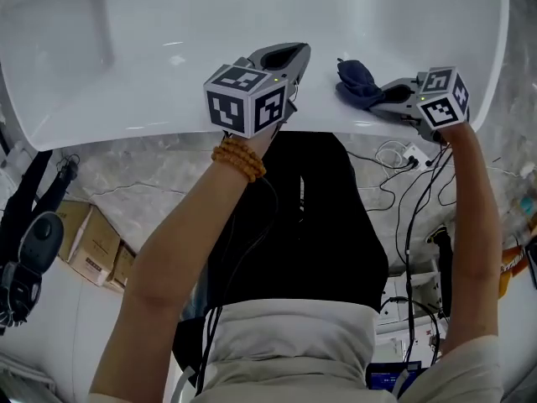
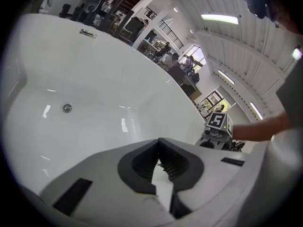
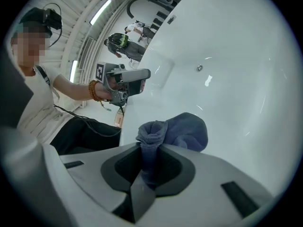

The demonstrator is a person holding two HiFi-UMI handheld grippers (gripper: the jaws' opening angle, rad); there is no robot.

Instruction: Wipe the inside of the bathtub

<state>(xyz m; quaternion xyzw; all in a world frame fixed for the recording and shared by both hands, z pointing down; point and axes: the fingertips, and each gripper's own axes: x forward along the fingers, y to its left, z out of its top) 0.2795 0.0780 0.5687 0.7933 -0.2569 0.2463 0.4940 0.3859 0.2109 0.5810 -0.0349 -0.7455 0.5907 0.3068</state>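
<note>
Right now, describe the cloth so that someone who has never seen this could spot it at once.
Start at the big white bathtub. Over its near edge, the right gripper is shut on a bunched cloth. It is the only dark blue, soft thing against the white; the left gripper beside it holds nothing.

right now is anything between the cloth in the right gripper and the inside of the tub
Nothing visible. The right gripper holds the blue cloth at the near rim; the bathtub wall beyond is bare. The left gripper, shut and empty, is off to its side.
</note>
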